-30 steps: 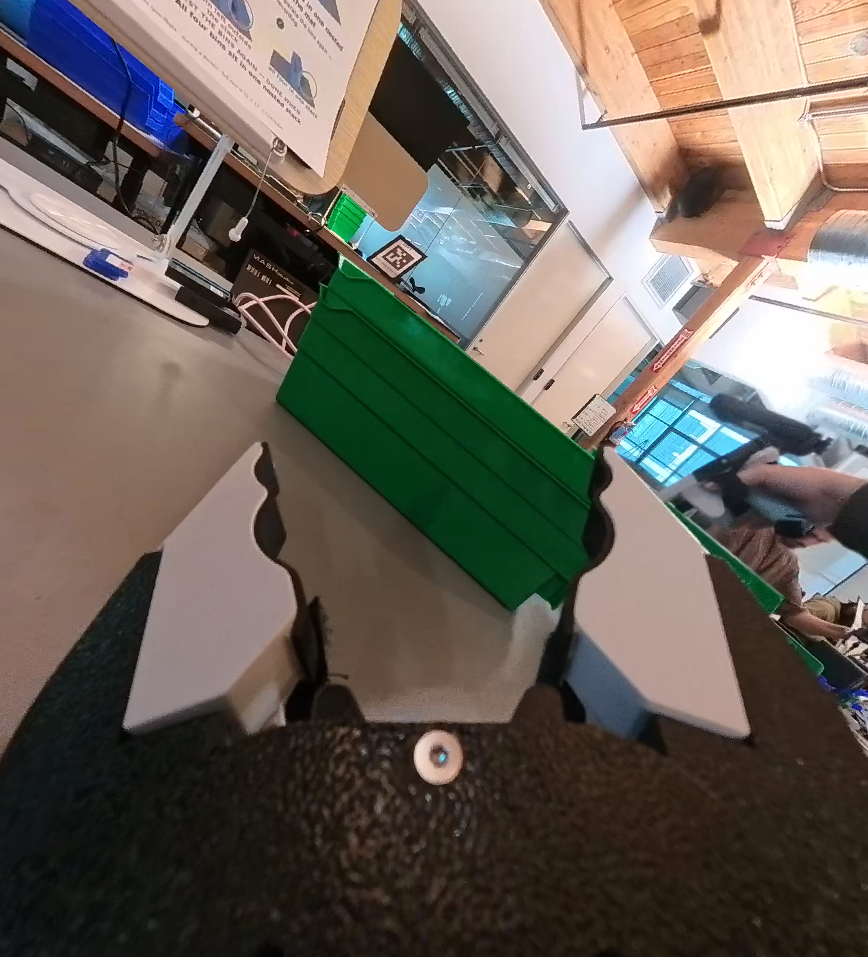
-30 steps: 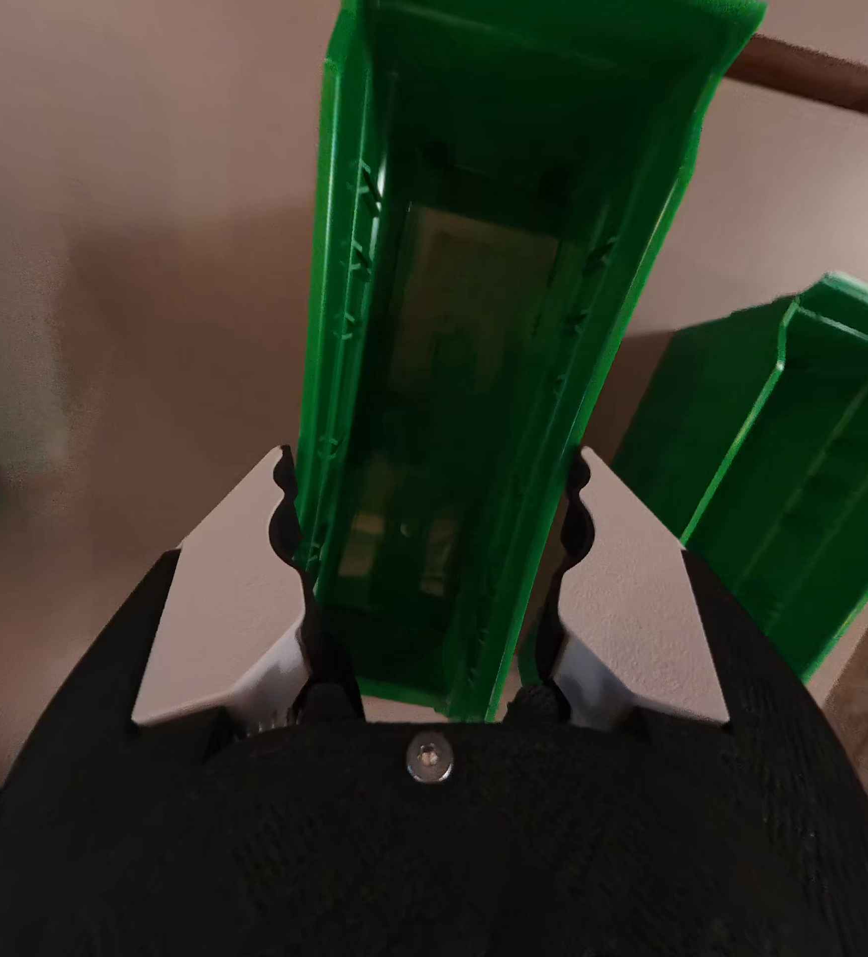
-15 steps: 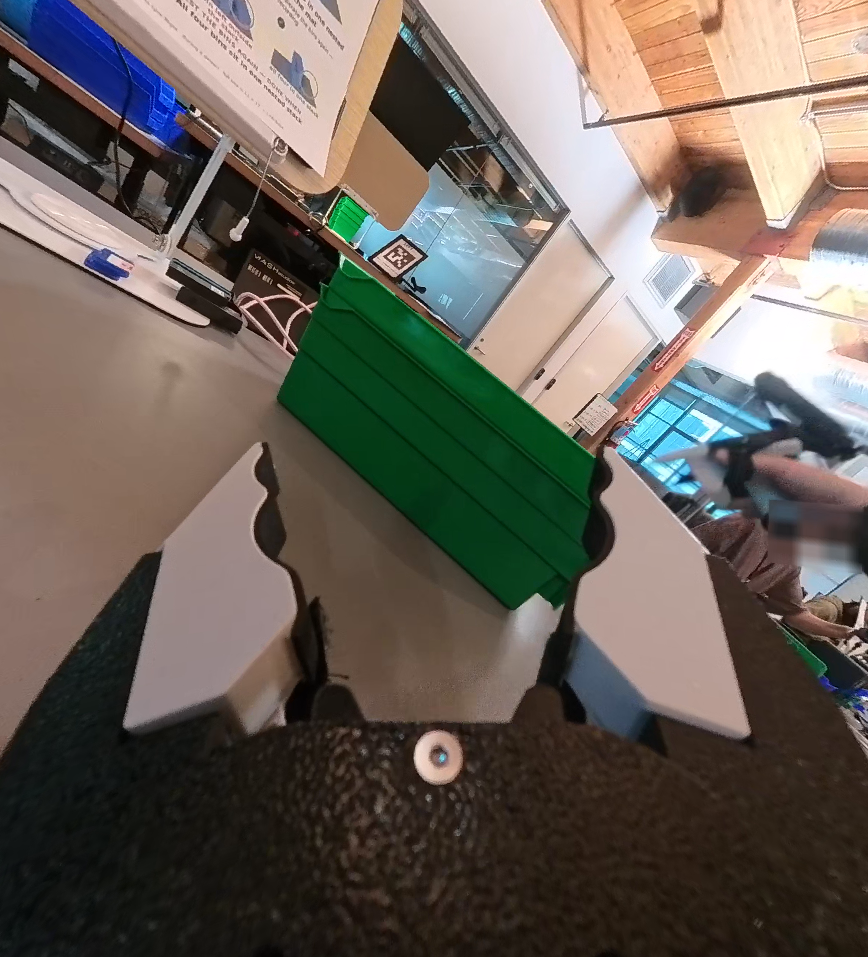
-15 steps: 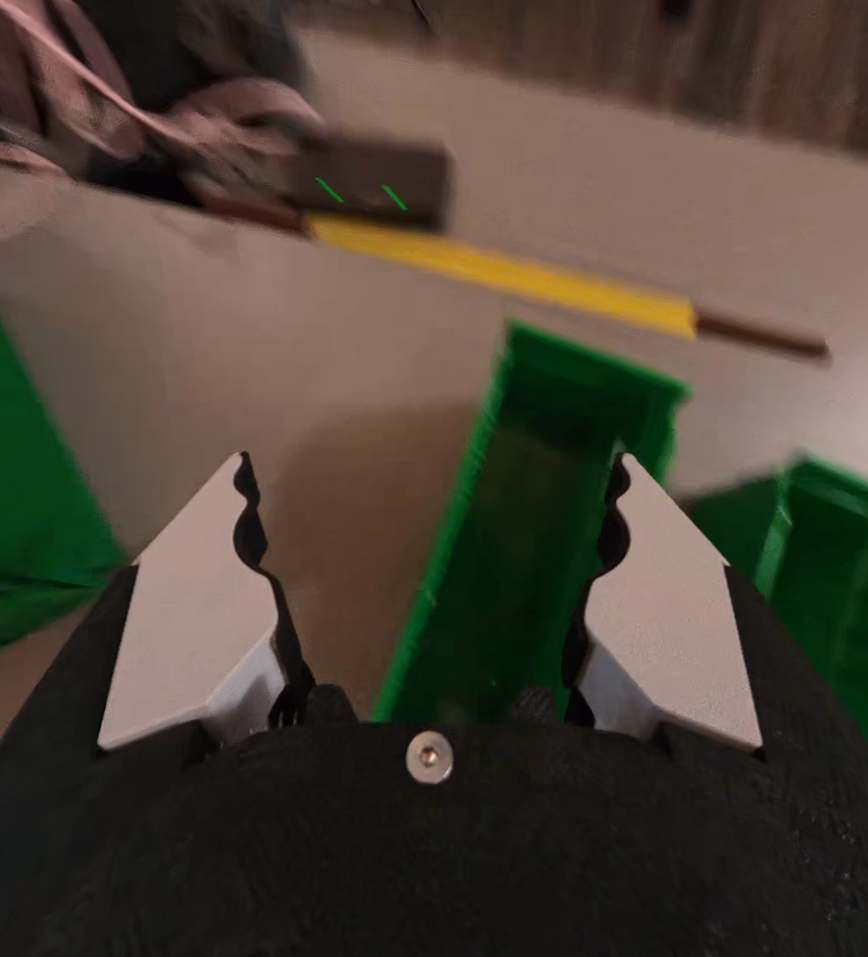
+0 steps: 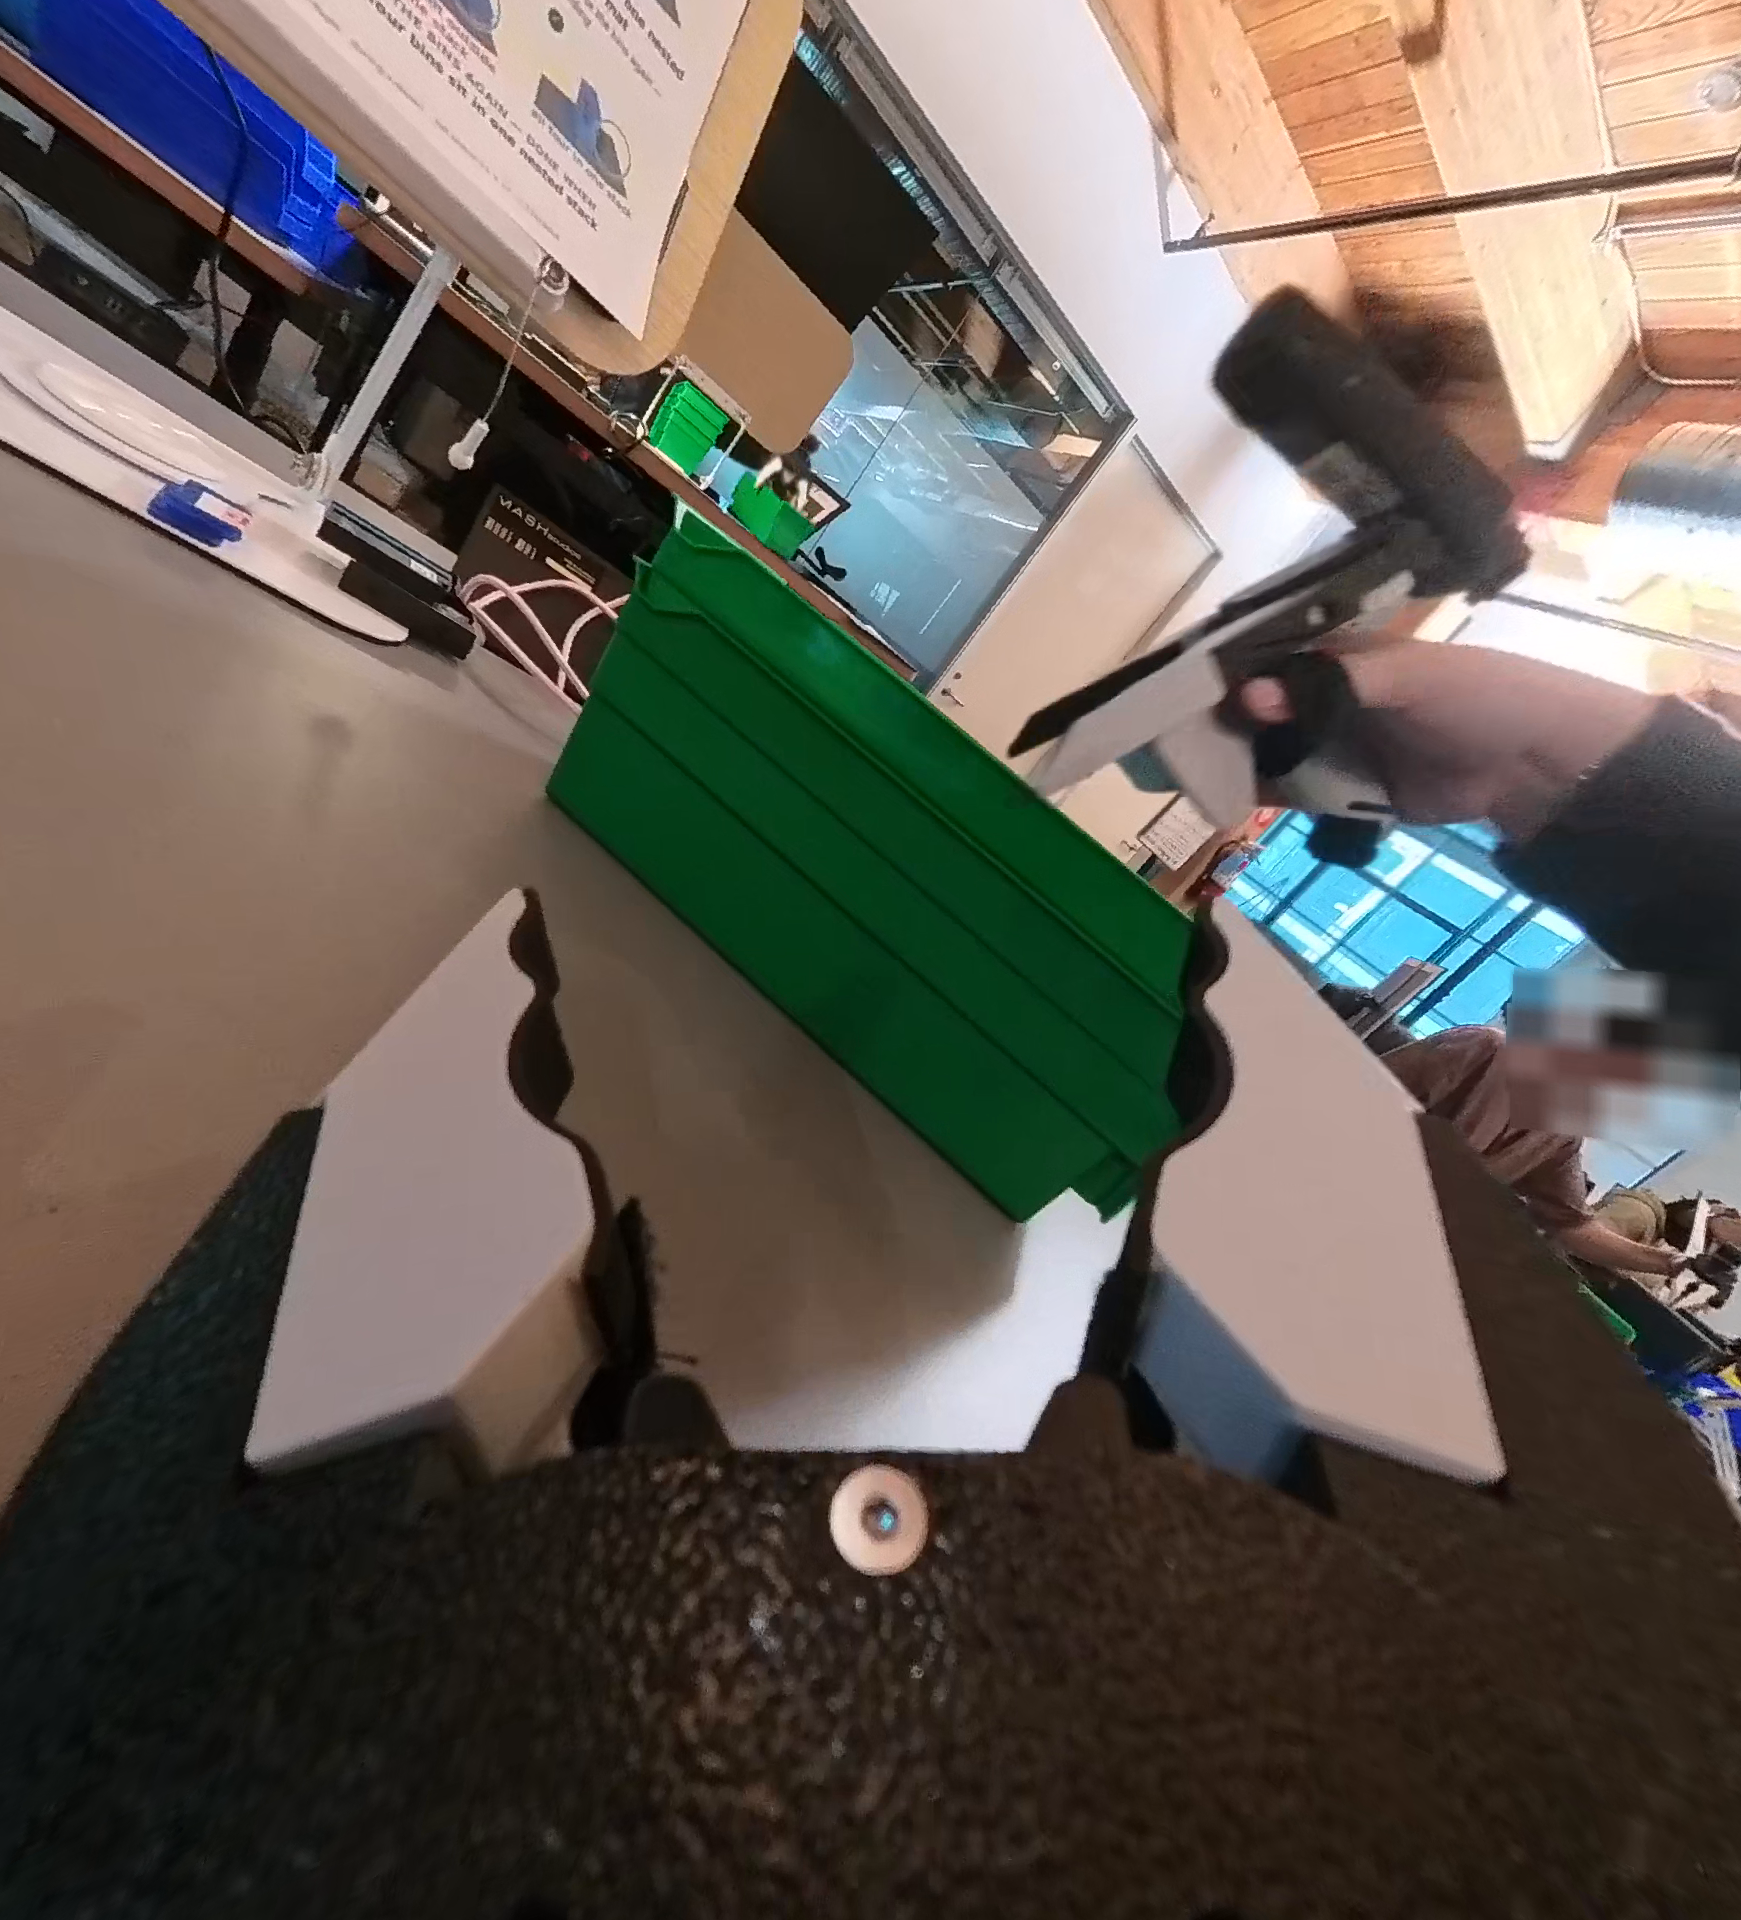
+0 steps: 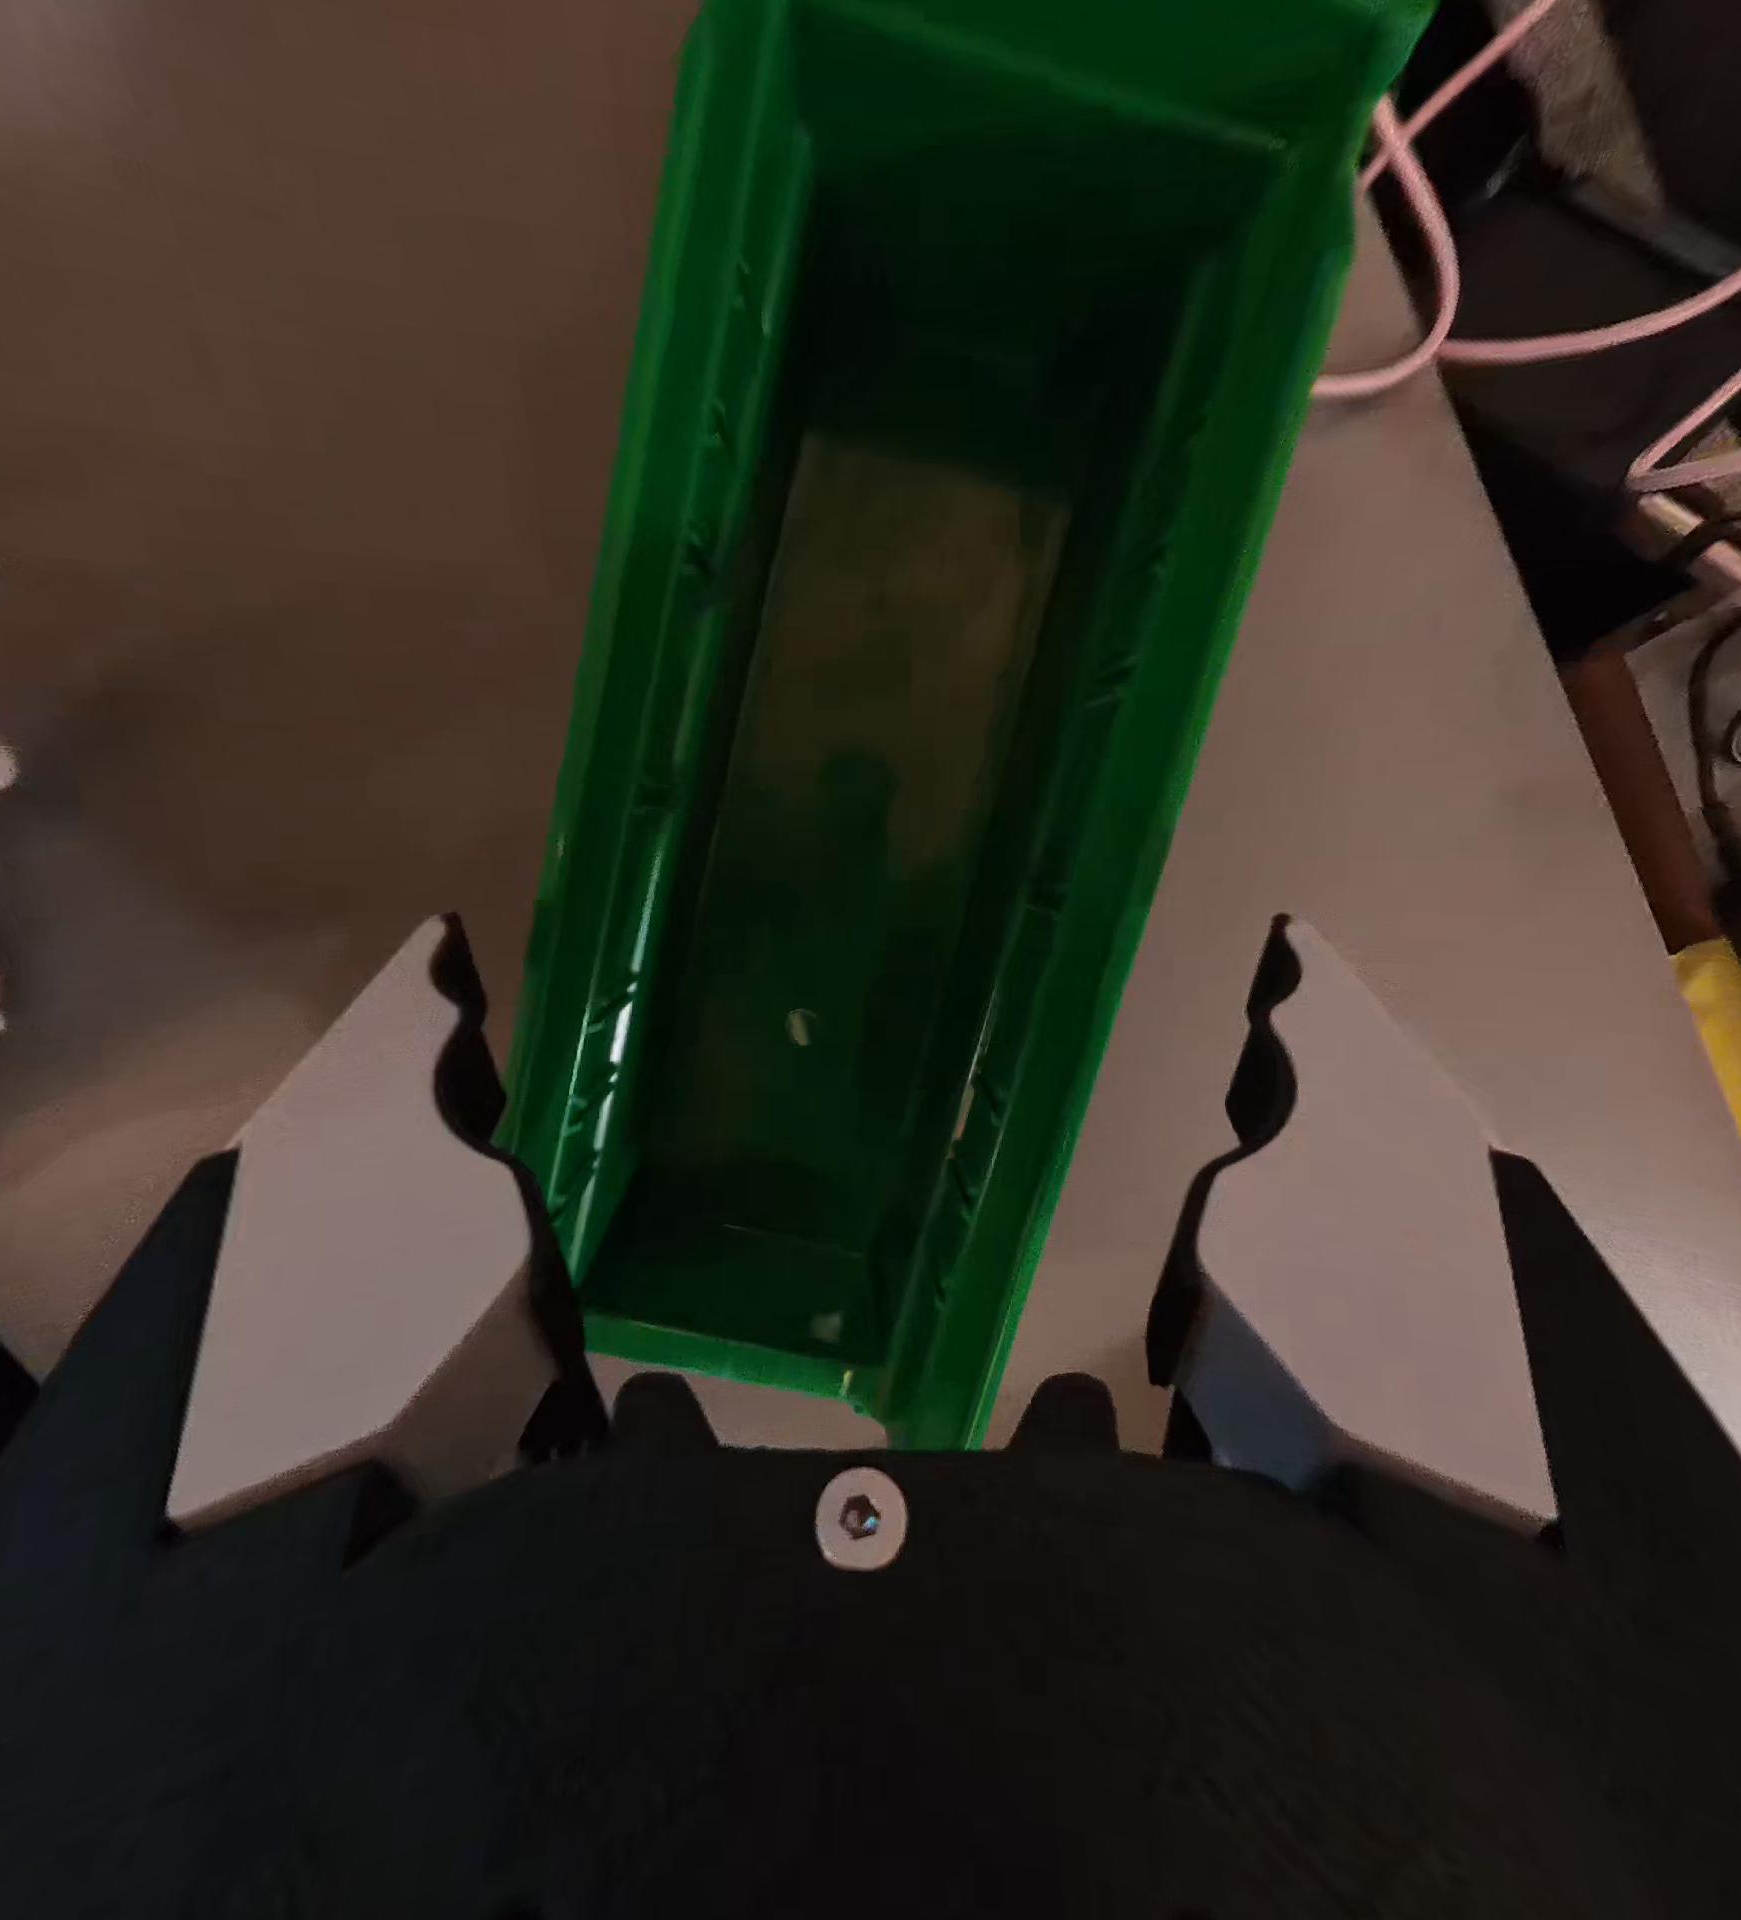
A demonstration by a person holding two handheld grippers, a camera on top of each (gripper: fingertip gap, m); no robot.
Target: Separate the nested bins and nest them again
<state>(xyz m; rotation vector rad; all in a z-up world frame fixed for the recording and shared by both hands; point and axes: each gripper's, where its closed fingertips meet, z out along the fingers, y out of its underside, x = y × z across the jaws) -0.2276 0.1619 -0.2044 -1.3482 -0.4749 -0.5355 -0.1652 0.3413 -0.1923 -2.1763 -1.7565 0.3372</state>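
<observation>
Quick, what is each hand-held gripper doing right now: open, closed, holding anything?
Left hand-held gripper: open, holding nothing, low over the table facing the stack of green bins.
Right hand-held gripper: open, above the stack's open top, holding nothing.

Nested bins (image 5: 845,935) on table (image 5: 170,790) (cables (image 5: 533,623) behind), ahead of left gripper (image 5: 861,1039).

A workshop room with a wooden ceiling and large windows

The grey table (image 5: 118,790) reaches far left to a long bench (image 5: 492,343) holding blue crates (image 5: 180,135). Behind it stand a white wall (image 5: 1032,177) and a glass partition (image 5: 959,457). Upper right, wooden ceiling beams (image 5: 1531,187) and a silver duct (image 5: 1718,483); bright windows (image 5: 1385,925) far right.
</observation>
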